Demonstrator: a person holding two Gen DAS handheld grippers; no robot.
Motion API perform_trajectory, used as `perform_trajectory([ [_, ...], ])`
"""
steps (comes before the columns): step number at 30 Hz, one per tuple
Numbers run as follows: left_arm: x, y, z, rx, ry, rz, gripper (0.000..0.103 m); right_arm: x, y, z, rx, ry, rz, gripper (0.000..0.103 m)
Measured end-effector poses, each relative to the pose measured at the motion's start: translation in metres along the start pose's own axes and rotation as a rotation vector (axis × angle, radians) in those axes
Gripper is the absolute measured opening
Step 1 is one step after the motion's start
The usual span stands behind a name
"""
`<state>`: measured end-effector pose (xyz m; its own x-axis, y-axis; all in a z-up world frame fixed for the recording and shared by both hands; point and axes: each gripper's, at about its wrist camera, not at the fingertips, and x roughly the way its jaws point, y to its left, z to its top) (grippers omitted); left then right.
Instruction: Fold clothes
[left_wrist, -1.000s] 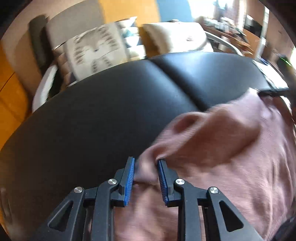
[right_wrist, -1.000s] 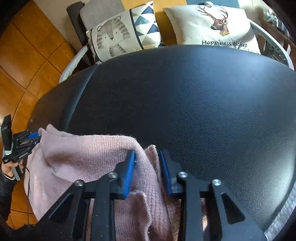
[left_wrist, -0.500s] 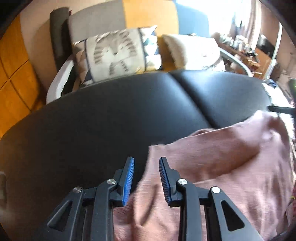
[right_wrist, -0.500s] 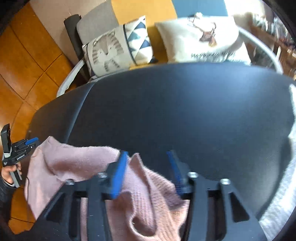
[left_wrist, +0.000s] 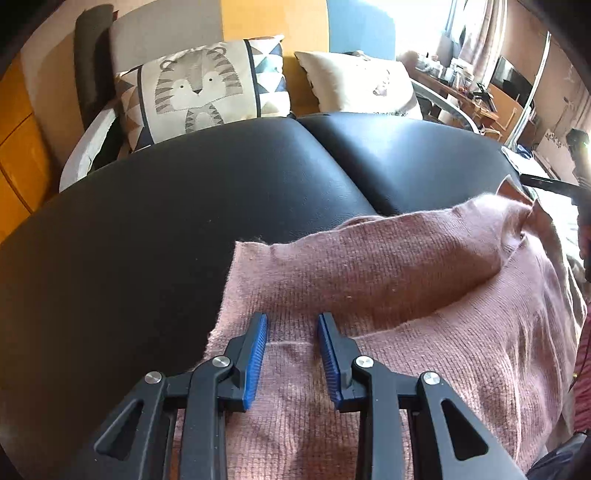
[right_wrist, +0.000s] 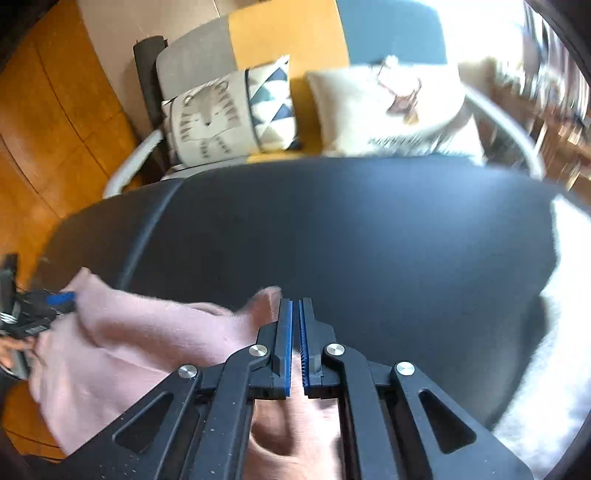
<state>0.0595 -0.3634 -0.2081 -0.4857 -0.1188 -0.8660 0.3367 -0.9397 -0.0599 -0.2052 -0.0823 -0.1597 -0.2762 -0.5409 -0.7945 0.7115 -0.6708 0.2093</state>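
A pink knit sweater (left_wrist: 406, 295) lies on the black padded bench (left_wrist: 184, 221), one sleeve folded across its body toward the left. My left gripper (left_wrist: 291, 317) hovers over the sweater's near left edge, jaws apart; the knit lies flat under them and is not pinched. In the right wrist view the sweater (right_wrist: 129, 350) bunches up to the left of and beneath my right gripper (right_wrist: 295, 301), whose blue pads are shut with only a thin slit between them and no cloth in it. The left gripper (right_wrist: 55, 299) shows at that view's left edge.
Behind the bench (right_wrist: 369, 240) stands a sofa with a tiger cushion (left_wrist: 199, 92) and a pale deer cushion (left_wrist: 358, 85). White cloth (right_wrist: 554, 332) lies at the bench's right end. Orange wooden floor (right_wrist: 55, 129) is to the left, cluttered furniture at the far right.
The left gripper let go of the pinched fold, and the sleeve now lies flat. The right gripper opened, released the sweater, lifted a little and shut empty.
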Motion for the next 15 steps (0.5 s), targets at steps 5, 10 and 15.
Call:
perform_trajectory([
  [5,-0.001,-0.002,-0.002,0.008,-0.009,0.013,0.029,-0.007,-0.012,-0.005,0.034,0.003,0.015,0.021],
  [10,0.000,-0.002,-0.002,0.013,-0.009,0.025,0.029,-0.010,-0.011,-0.010,0.047,0.035,0.052,0.037],
  [15,0.001,-0.002,-0.001,0.009,-0.008,0.030,0.029,0.023,-0.019,-0.008,0.109,0.141,0.141,0.047],
])
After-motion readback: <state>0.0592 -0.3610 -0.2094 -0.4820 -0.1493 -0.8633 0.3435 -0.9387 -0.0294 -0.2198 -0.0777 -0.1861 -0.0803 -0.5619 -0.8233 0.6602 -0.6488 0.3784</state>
